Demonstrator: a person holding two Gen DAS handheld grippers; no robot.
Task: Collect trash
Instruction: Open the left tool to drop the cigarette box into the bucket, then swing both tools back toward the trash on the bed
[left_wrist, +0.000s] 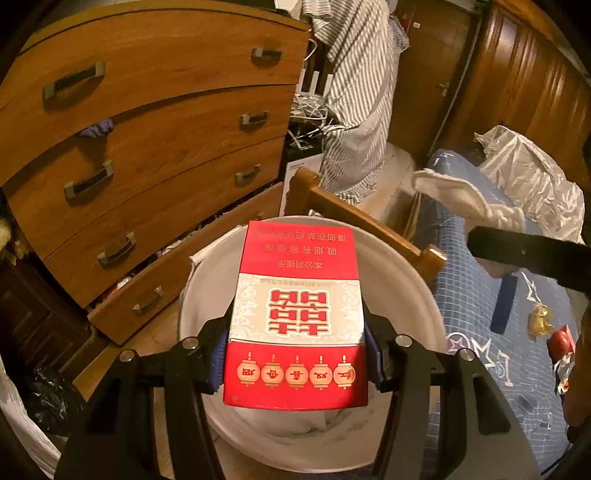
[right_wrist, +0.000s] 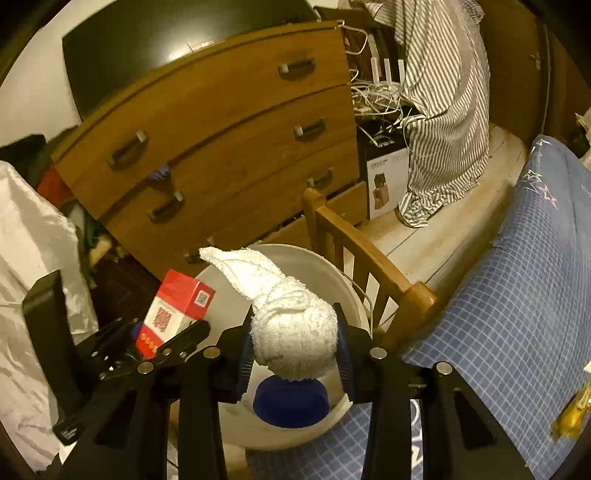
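My left gripper (left_wrist: 295, 343) is shut on a red and white cigarette carton (left_wrist: 295, 317) and holds it over the white bucket (left_wrist: 402, 288). The carton (right_wrist: 173, 314) and left gripper (right_wrist: 162, 339) also show in the right wrist view, at the bucket's left rim. My right gripper (right_wrist: 295, 354) is shut on a wadded white towel (right_wrist: 291, 325), held over the white bucket (right_wrist: 343, 284). A dark blue object (right_wrist: 291, 402) lies under the towel. The towel's tail (left_wrist: 458, 199) shows in the left wrist view.
A wooden chest of drawers (left_wrist: 147, 147) stands behind the bucket, its bottom drawer ajar. A wooden bed rail (right_wrist: 369, 266) borders the blue checked bedsheet (right_wrist: 498, 295). Small wrappers (left_wrist: 554, 332) and a plastic bag (left_wrist: 532, 177) lie on the bed. A striped shirt (right_wrist: 443, 110) hangs at the back.
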